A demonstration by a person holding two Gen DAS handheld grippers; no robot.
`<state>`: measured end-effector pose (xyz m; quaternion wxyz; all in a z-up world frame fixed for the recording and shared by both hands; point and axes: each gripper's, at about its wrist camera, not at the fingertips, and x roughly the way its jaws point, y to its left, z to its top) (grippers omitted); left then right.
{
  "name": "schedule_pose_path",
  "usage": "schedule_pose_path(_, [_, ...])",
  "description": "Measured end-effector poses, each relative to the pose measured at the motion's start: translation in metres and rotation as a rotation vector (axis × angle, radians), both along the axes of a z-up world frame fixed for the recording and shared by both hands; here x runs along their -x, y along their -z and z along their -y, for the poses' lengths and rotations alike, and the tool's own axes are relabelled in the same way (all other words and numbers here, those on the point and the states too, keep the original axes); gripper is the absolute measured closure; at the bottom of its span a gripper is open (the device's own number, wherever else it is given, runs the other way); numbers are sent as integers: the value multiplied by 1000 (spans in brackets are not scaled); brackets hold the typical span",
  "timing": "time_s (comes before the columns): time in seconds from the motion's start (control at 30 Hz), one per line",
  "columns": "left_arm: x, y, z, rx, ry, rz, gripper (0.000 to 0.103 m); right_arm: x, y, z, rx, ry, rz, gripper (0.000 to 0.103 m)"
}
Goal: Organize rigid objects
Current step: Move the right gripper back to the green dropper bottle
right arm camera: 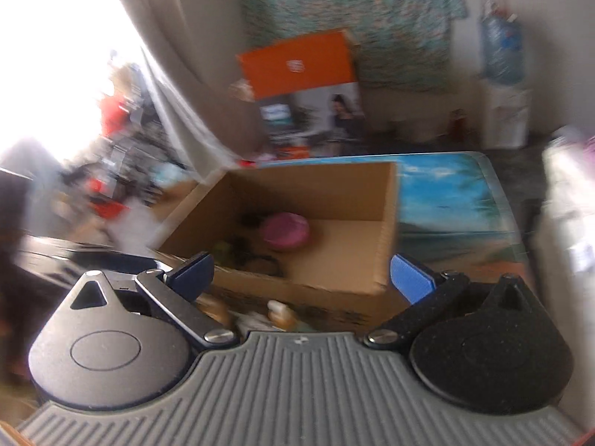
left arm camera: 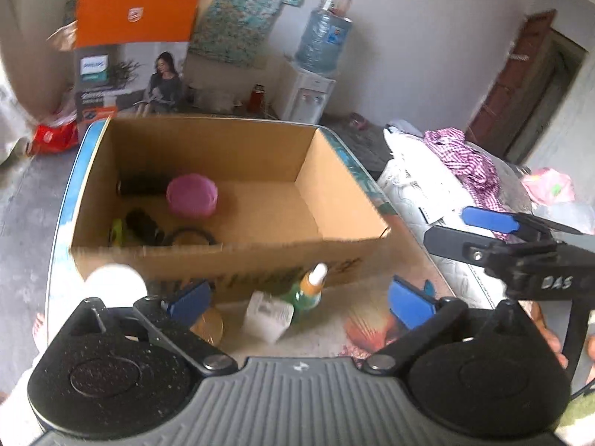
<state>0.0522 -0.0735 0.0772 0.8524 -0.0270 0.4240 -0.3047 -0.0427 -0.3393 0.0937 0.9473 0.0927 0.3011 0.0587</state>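
Observation:
An open cardboard box (left arm camera: 238, 256) stands on a low table with a beach picture (right arm camera: 453, 208). Inside it lie a pink round container (left arm camera: 192, 194), a black cylinder (left arm camera: 140, 185), a dark ring (left arm camera: 189, 237) and other small dark items. In front of the box sit a green bottle with an orange neck (left arm camera: 307, 291), a white square container (left arm camera: 267, 316), a gold round lid (left arm camera: 209, 325) and a white round object (left arm camera: 116, 283). My left gripper (left arm camera: 299, 303) hangs open above these, nothing between its blue pads. My right gripper (right arm camera: 300, 271) is open and empty before the box; it also shows at the right in the left wrist view (left arm camera: 457, 227).
An orange and grey appliance carton (left arm camera: 134, 52) stands behind the box. A water dispenser (left arm camera: 311, 85) is against the far wall. A mattress with clothes (left arm camera: 457, 178) lies to the right of the table. Clutter and a curtain (right arm camera: 163, 85) fill the left side.

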Motion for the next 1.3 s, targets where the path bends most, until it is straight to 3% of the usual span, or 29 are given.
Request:
schedule_pose_path(0.1, [7, 18, -4, 24, -36, -34, 0, 7, 17, -12, 160, 58, -13, 1])
schedule_pose_path(0.17, [11, 25, -7, 32, -70, -47, 0, 14, 24, -15, 215, 79, -12, 1])
schedule_pose_path(0.3, [19, 32, -8, 23, -113, -11, 0, 19, 30, -12, 254, 111, 10, 1])
schedule_pose_path(0.47, [26, 33, -8, 3, -102, 64, 0, 22, 42, -10, 291, 184, 20, 1])
schedule_pose_path(0.53, [29, 35, -8, 36, -72, 94, 0, 22, 47, -8, 257, 181, 29, 1])
schedule_pose_path(0.67, [28, 40, -7, 103, -43, 76, 0, 29, 55, -1, 111, 165, 56, 1])
schedule_pose_path(0.8, [29, 44, -3, 106, -18, 93, 0, 32, 62, 6, -3, 131, 66, 1])
schedule_pose_path(1.07, [38, 62, 26, -47, 92, 222, 0, 15, 75, 12, -188, 46, 27, 1])
schedule_pose_path(1.3, [47, 75, 57, -200, 164, 410, 0, -7, 86, -11, -211, -27, -2, 2])
